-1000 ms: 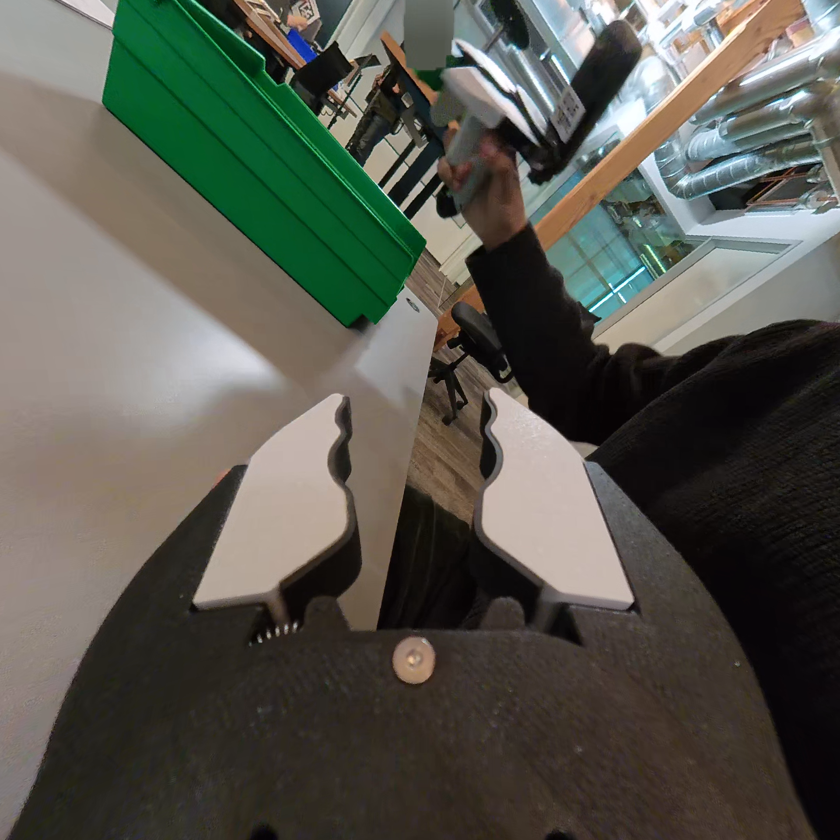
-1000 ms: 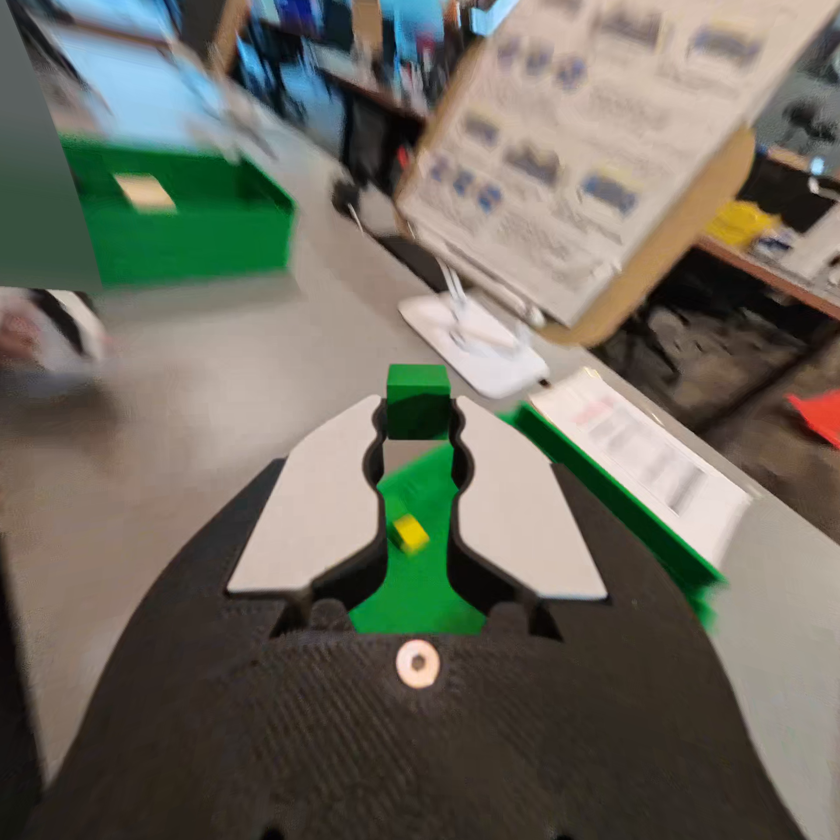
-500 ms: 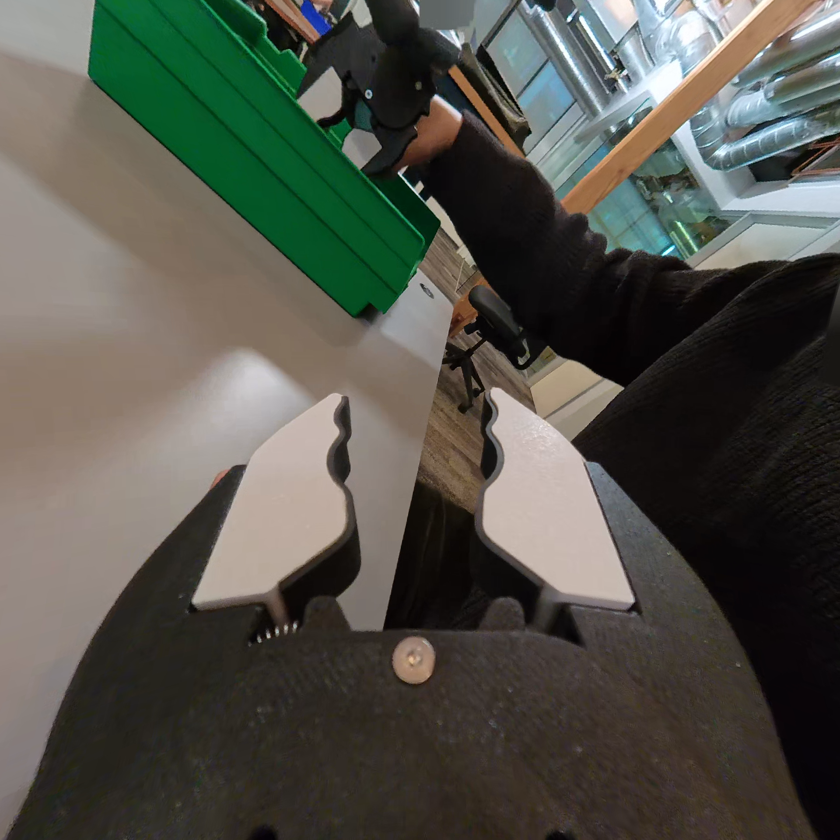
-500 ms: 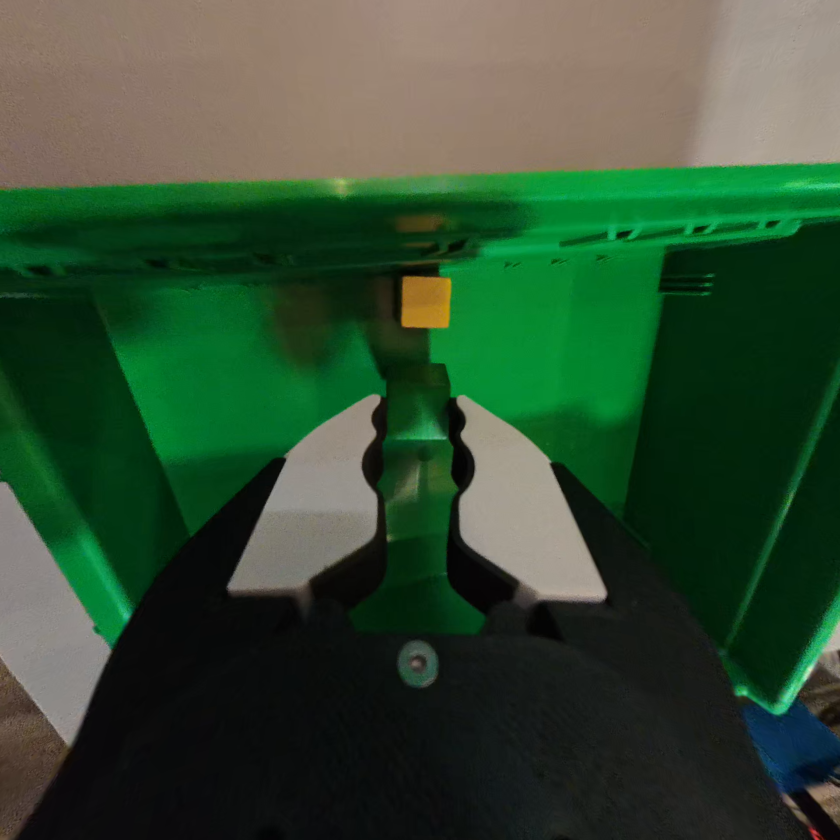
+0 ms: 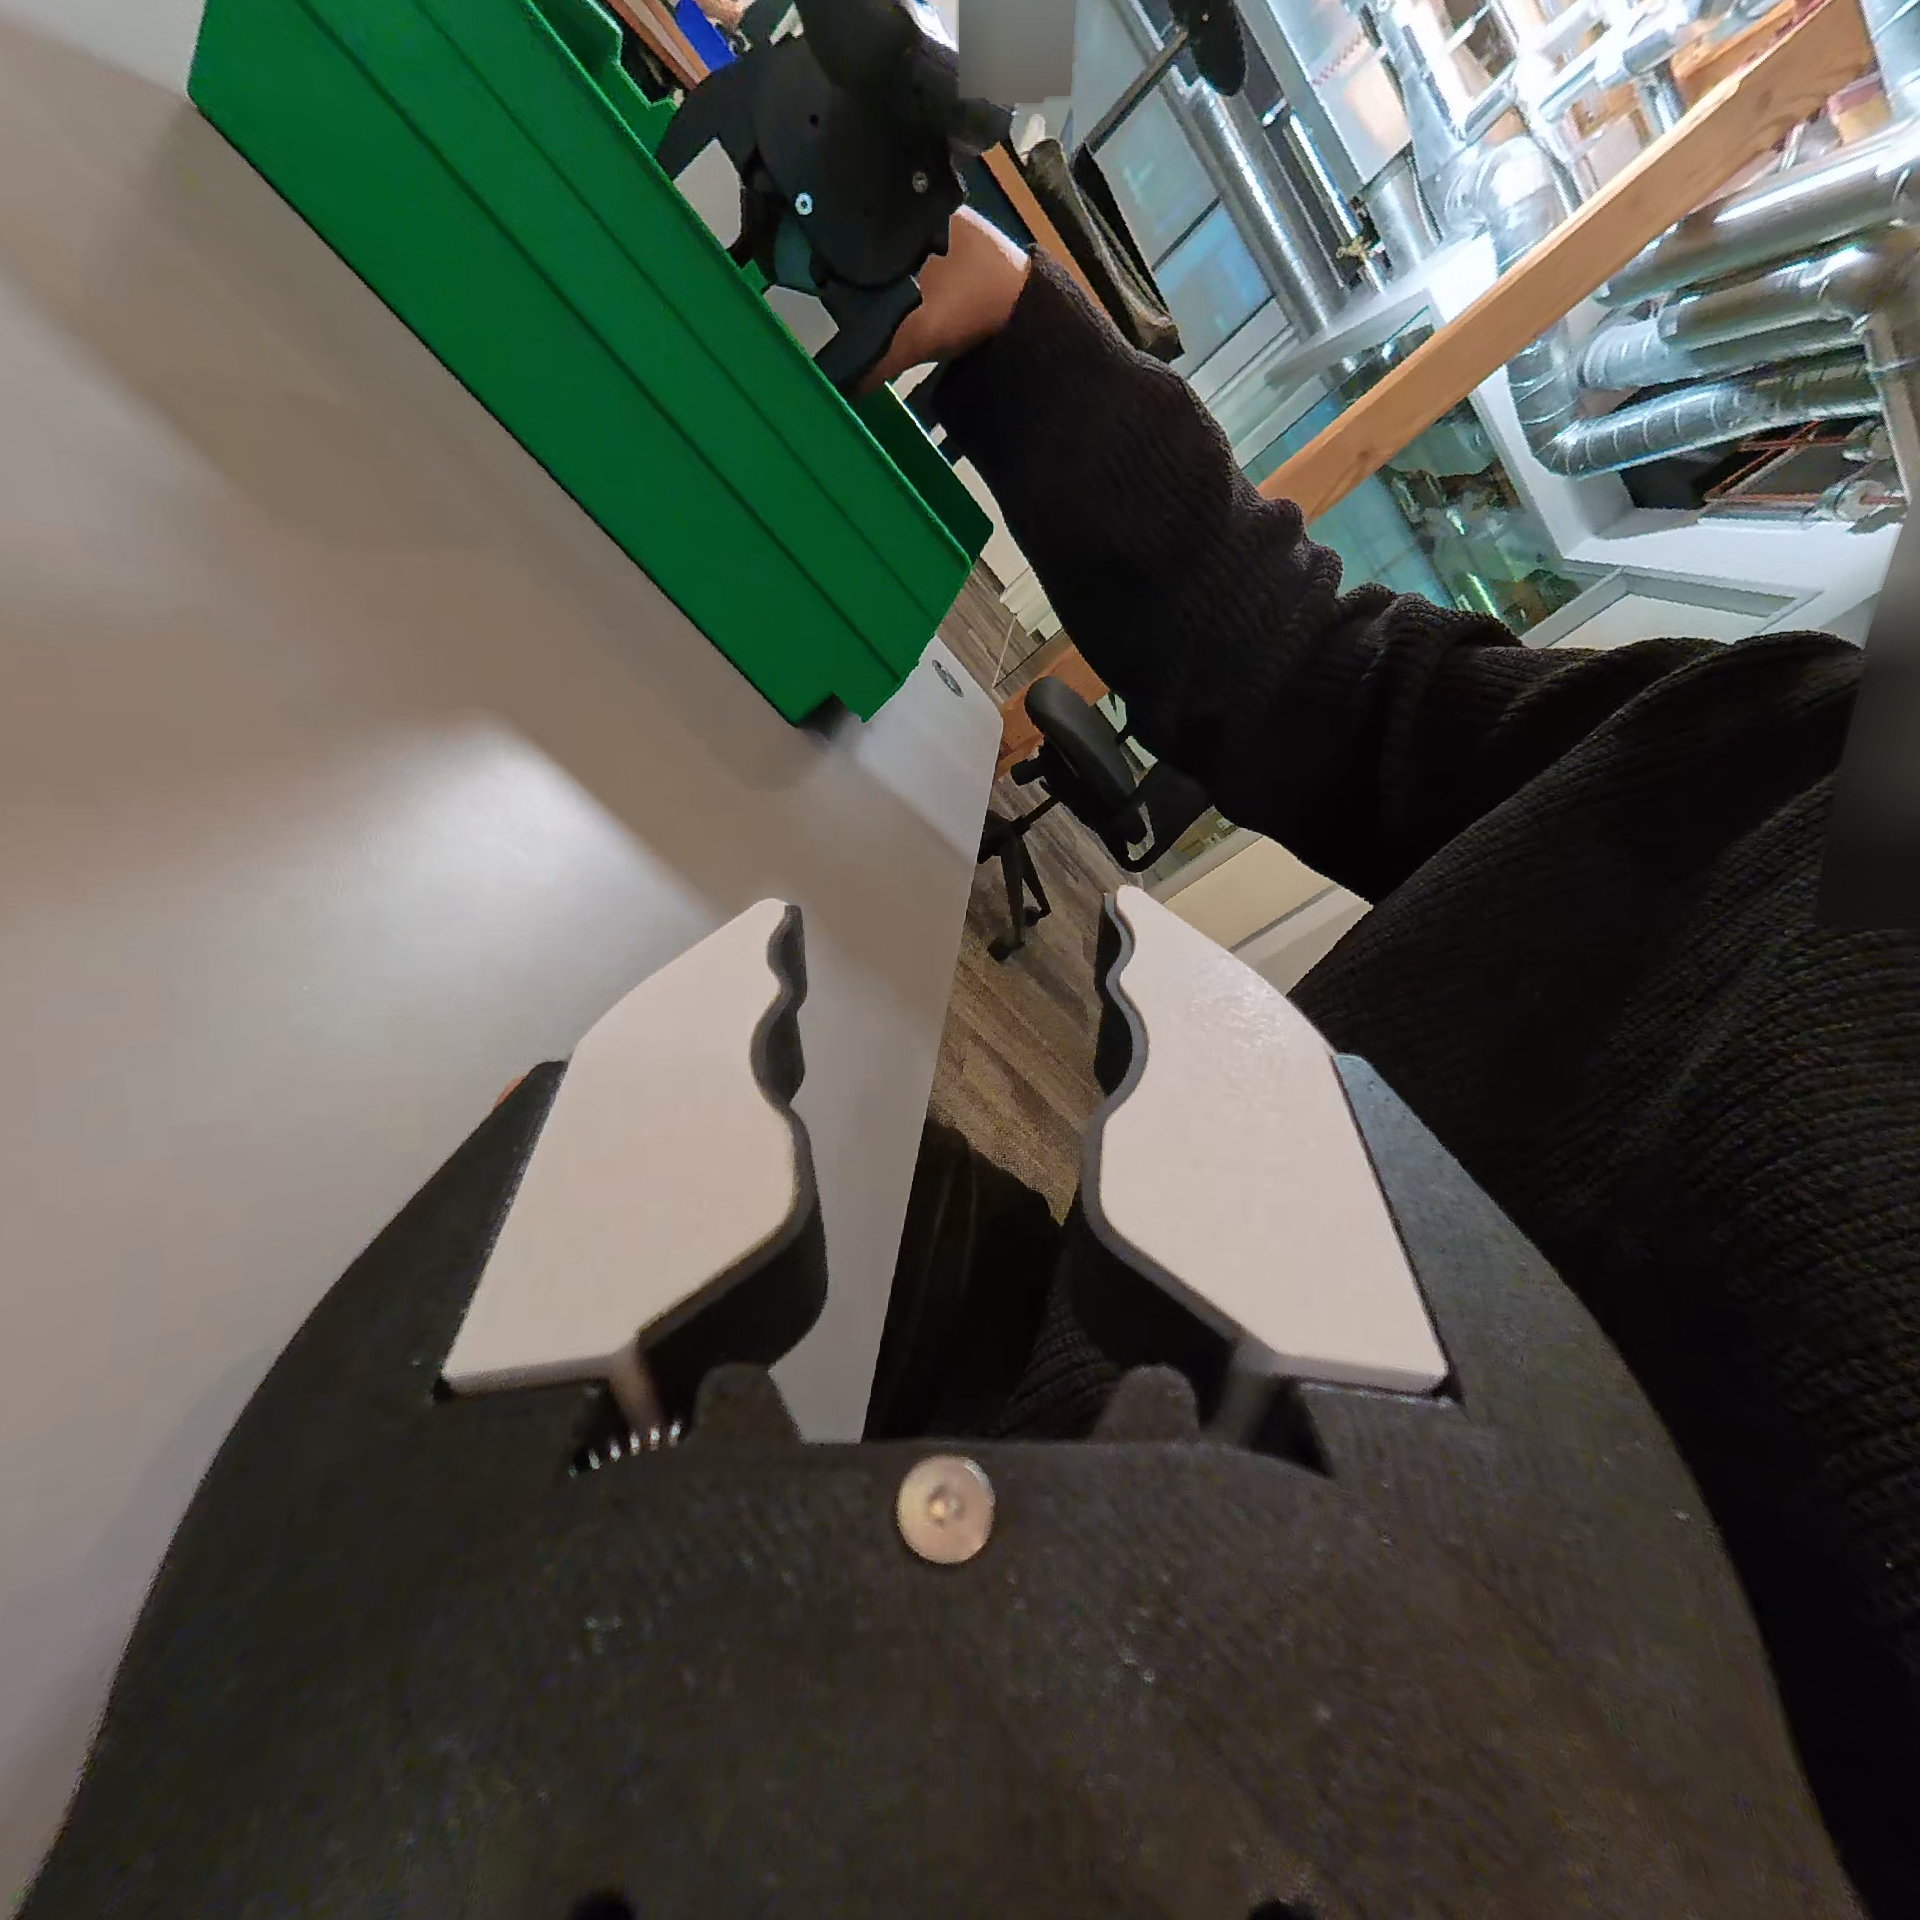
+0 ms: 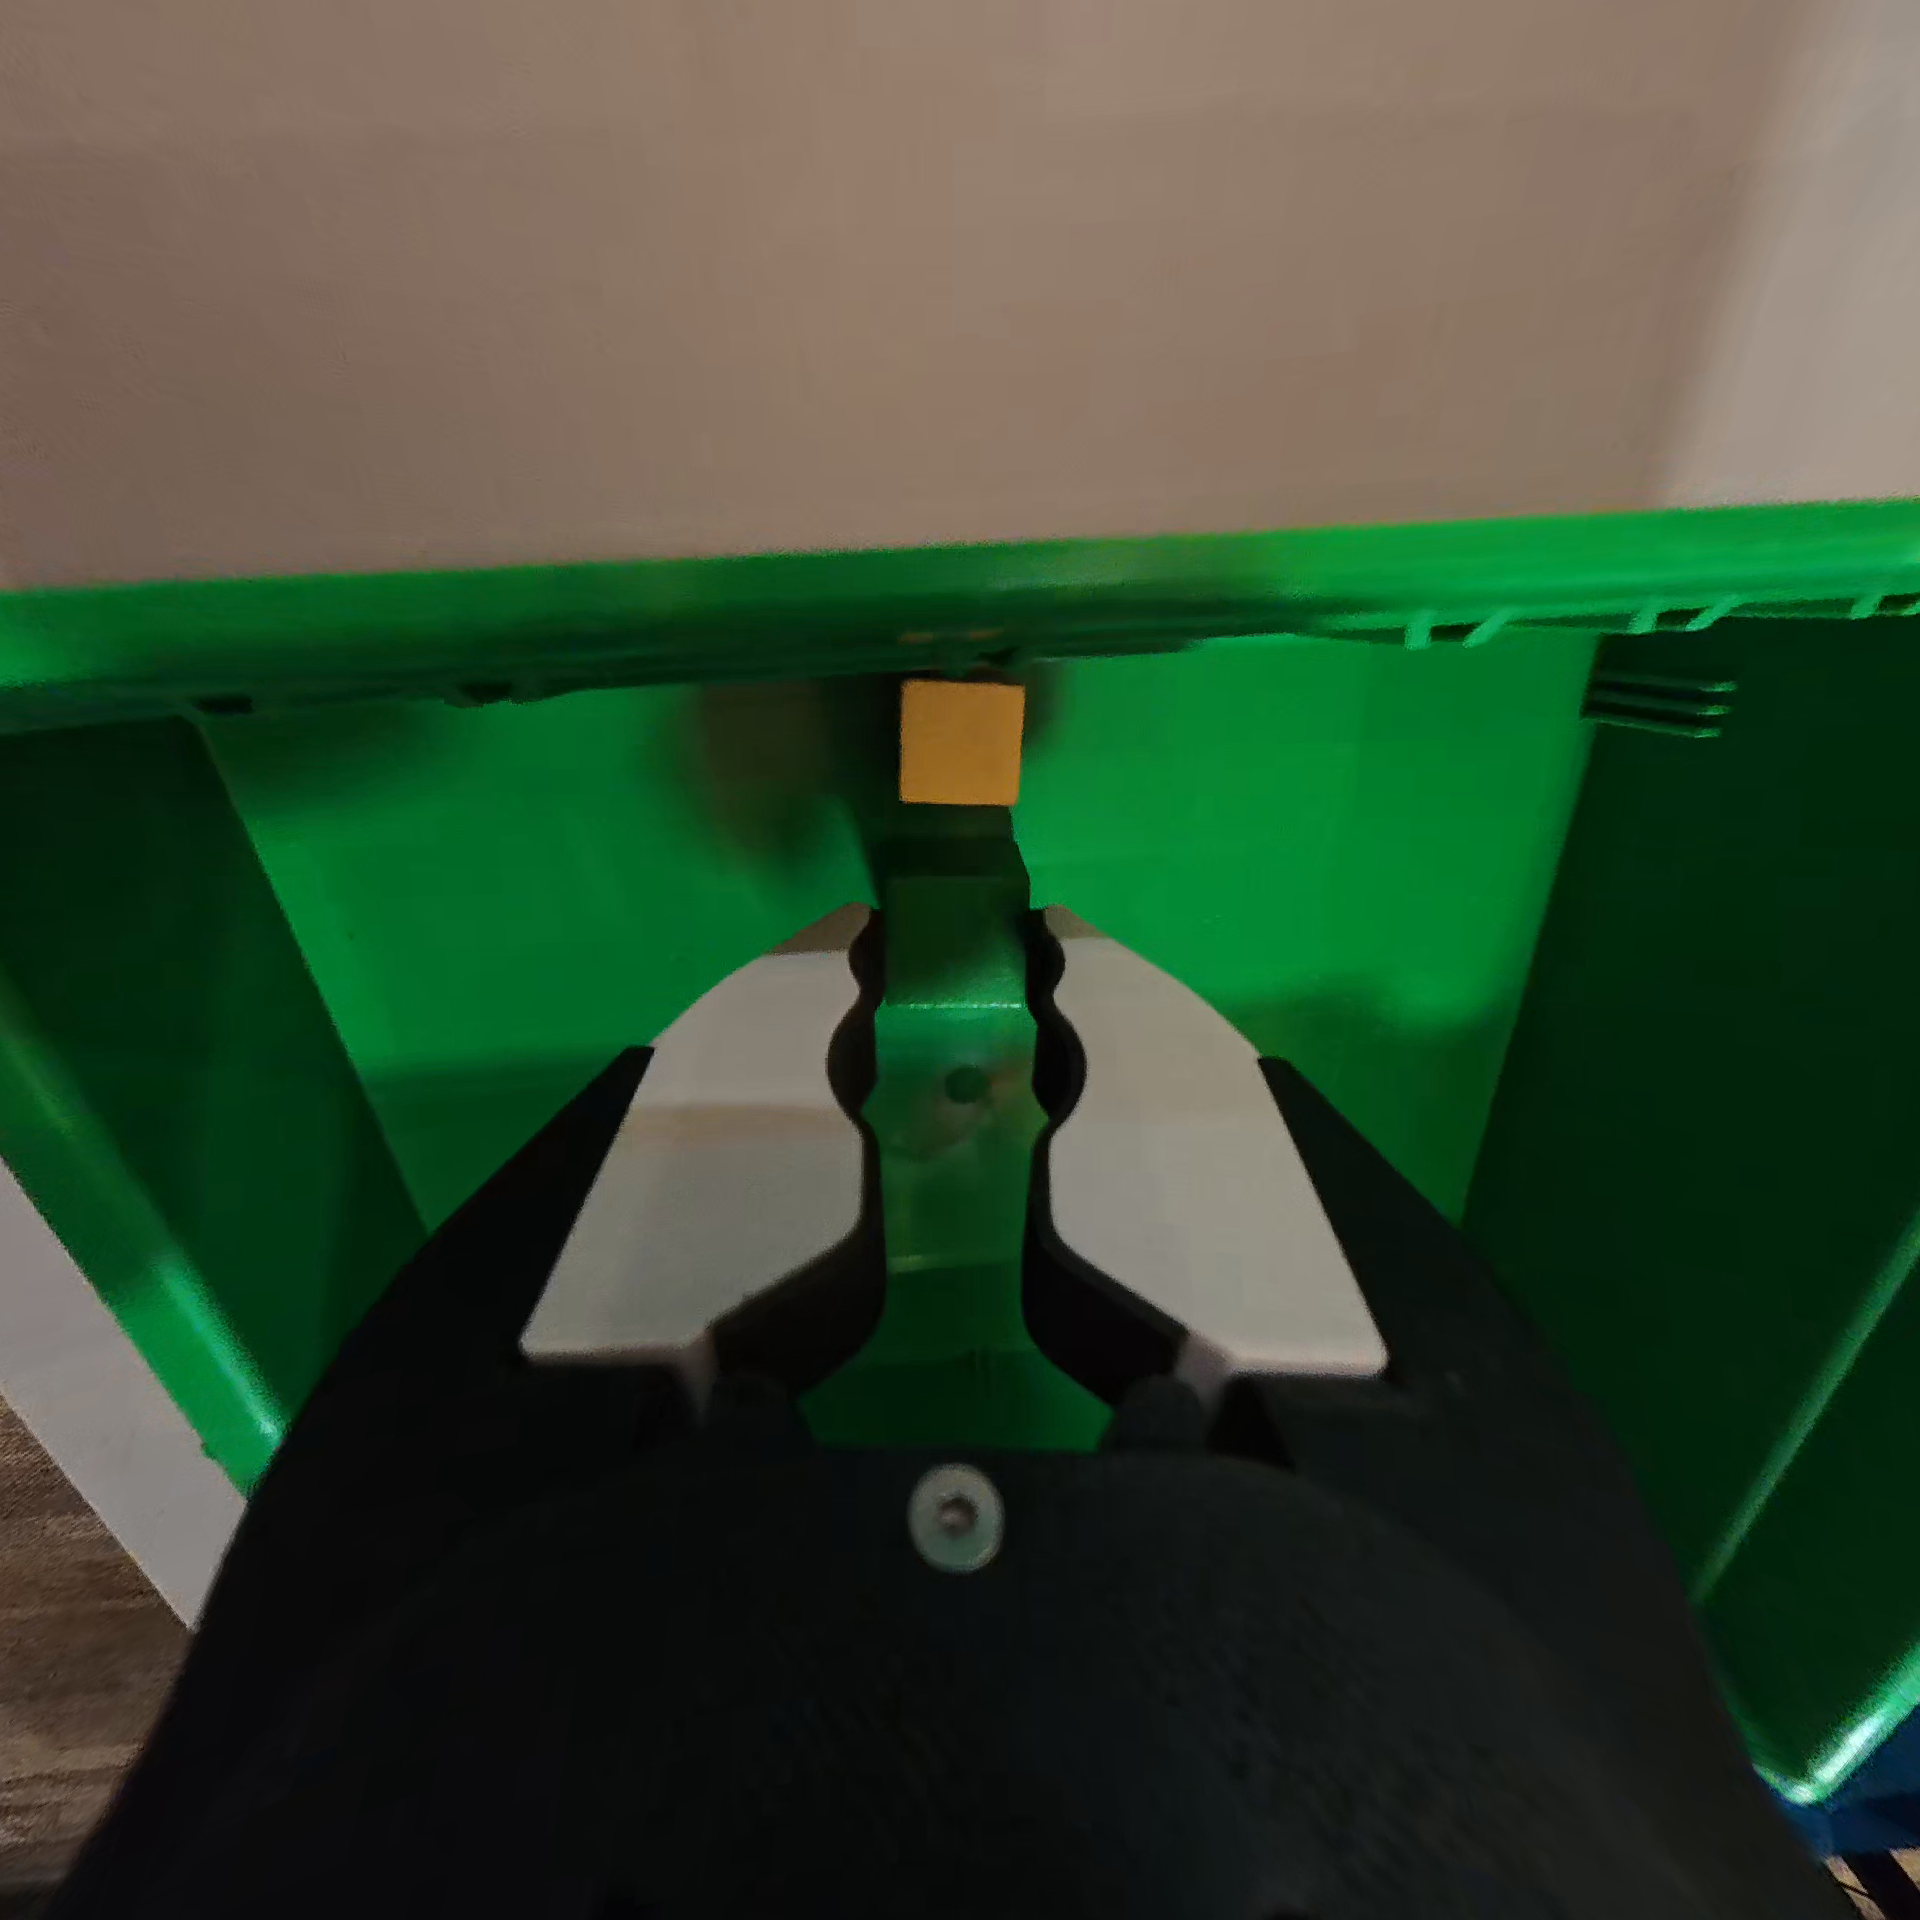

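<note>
Right tongs (image 6: 956,914) are down inside the green bin (image 6: 1714,1039), pinching a green block (image 6: 951,935) between their tips, so the block sits low in the bin, out in front of the camera. Just beyond it lies a yellow block (image 6: 961,743), close against the bin's far wall under the rim. The two blocks look very near each other; whether they touch, I cannot tell.

Over on the other side, the left tongs (image 5: 951,935) are spread wide with nothing between them, hanging over the near edge of the grey surface (image 5: 260,831). From there the green bin (image 5: 623,364) stands well off on that surface, and the right tongs (image 5: 842,197) dip into it, gripped by a hand (image 5: 956,301) in a black knit sleeve (image 5: 1195,582). An office chair (image 5: 1091,758) sits on the floor beyond the edge.
</note>
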Available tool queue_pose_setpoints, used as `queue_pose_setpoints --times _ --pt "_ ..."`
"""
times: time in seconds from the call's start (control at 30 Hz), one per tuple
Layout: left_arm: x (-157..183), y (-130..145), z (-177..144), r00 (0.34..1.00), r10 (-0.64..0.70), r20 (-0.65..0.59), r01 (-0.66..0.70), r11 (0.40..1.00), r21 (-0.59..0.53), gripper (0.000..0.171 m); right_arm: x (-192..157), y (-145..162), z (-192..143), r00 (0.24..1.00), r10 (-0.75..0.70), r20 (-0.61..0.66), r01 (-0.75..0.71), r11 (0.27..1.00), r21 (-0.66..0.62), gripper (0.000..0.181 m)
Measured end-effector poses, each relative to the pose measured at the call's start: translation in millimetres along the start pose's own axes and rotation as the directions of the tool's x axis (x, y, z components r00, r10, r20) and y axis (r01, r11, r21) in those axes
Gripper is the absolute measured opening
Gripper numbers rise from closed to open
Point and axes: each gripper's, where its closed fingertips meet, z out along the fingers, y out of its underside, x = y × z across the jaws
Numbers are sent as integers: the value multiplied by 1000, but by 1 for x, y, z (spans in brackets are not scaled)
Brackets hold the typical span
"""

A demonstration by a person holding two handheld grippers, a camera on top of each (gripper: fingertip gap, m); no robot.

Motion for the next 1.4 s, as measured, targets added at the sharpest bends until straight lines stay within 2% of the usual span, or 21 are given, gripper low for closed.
queue_pose_setpoints --times 0.3,0.4,0.5,0.57,0.63,0.7,0.73,0.77,0.83,0.87,0.9,0.97,1.07,1.13,1.23,1.3,1.33,1.37,1.4 --pt "1 -2 -1 1000 -1 -9 1 1000 3 54 -1 0 1 1000 28 13 -28 1000 6 27" --pt "2 -2 -2 1000 0 -8 0 1000 3 54 -4 -2 0 999 41 24 -41 999 23 43" --pt "1 -3 -2 1000 -2 -8 2 1000 5 54 0 -4 -9 999 36 -12 -36 999 40 47" --pt "2 -3 -2 1000 -5 -9 5 1000 8 54 1 -10 -25 998 63 -27 -61 994 92 47" --pt "3 -4 -2 1000 0 -12 0 1000 9 54 -1 -28 -52 994 105 -40 -93 969 228 48" --pt "5 -5 -1 1000 15 -10 -15 1000 6 54 -13 -60 -95 990 135 -35 -105 886 452 47" --pt "6 -4 -1 1000 24 -7 -24 1000 3 54 -22 -79 -120 989 148 -26 -106 809 578 47" --pt "6 -4 -1 999 33 -5 -33 999 -2 54 -33 -97 -148 988 152 -8 -103 704 703 47" --pt "9 -3 0 999 48 -6 -48 999 -13 54 -58 -126 -202 982 168 82 -142 385 912 45" --pt "12 -3 1 998 58 -9 -58 998 -19 54 -71 -132 -220 977 156 148 -182 233 955 48" --pt "15 -4 0 997 71 -9 -72 997 -21 55 -83 -136 -230 966 138 217 -233 119 965 51" --pt "24 -10 -3 994 113 -15 -113 994 -14 57 -105 -143 -228 934 107 340 -340 -20 940 56" --pt "46 -31 -23 983 178 -54 -176 983 43 61 -136 -163 -212 884 77 461 -449 -134 884 62" --pt "57 -55 -52 965 262 -10 -261 963 69 62 -159 -177 -208 857 21 516 -502 -194 843 64" --pt "55 -95 -115 879 425 214 -443 896 39 67 -186 -193 -195 855 -17 518 -514 -145 845 63" --pt "43 -119 -161 748 541 384 -558 826 -76 70 -190 -198 -184 864 33 502 -497 -95 863 61" --pt "35 -125 -180 685 593 423 -585 794 -167 73 -191 -200 -181 863 45 503 -498 -80 863 60" --pt "28 -120 -194 659 644 388 -576 764 -291 74 -193 -202 -180 859 42 510 -506 -81 859 59" --pt "17 -112 -208 660 665 350 -525 741 -418 75 -195 -205 -181 853 31 522 -517 -91 851 59"
